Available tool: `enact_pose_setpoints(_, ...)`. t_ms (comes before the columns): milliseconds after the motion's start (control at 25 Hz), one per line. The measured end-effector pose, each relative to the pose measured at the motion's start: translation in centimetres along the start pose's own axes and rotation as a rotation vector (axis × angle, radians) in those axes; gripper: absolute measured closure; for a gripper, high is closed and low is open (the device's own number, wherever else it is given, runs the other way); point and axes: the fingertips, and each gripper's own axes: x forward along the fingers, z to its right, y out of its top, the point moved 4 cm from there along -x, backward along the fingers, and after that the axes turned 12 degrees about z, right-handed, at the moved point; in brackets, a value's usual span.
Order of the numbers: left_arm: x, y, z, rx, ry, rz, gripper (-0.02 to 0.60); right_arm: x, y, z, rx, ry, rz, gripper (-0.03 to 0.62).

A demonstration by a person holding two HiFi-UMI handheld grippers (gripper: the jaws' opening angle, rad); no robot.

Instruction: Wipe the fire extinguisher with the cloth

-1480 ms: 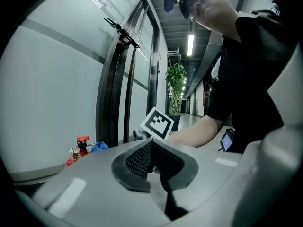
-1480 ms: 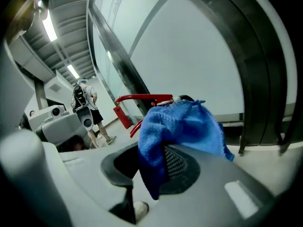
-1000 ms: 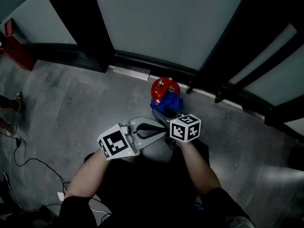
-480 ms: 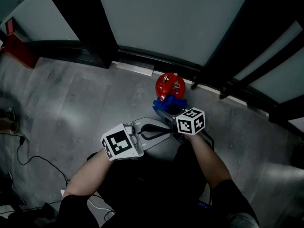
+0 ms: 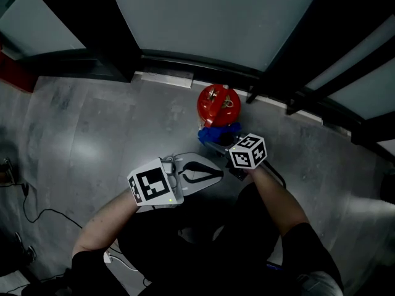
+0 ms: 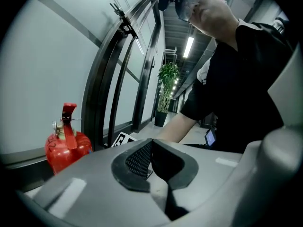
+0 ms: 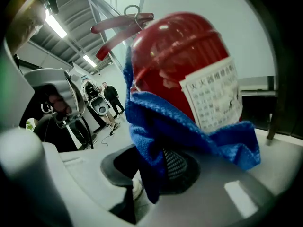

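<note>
A red fire extinguisher stands on the grey floor by the glass wall. It also shows in the left gripper view and fills the right gripper view. A blue cloth lies against its near side. My right gripper is shut on this cloth, which hangs folded out of the jaws and presses on the red body below a white label. My left gripper is held left of it, apart from the extinguisher, shut with nothing between its pads.
Dark window frames and glass panels run right behind the extinguisher. Cables trail over the floor at the left. People stand far off down the hall, and a potted plant stands in the corridor.
My right gripper, with the cloth in it, has shifted slightly rightward along the extinguisher's near side. The left gripper has hardly moved.
</note>
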Motion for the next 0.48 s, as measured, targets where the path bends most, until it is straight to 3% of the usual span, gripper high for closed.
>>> enact_pose_setpoints(280,0.2,-3.7,-0.2,-0.037,-0.004,-0.020,0.572,1.4,-3.6,2.1,-0.061,-0.034,-0.056,0.502)
enact_pose_setpoints(480,0.2,-3.0,-0.7,-0.064,0.026,0.046,0.572,2.5,-5.8,3.6,-0.038,-0.077,-0.063,0.501)
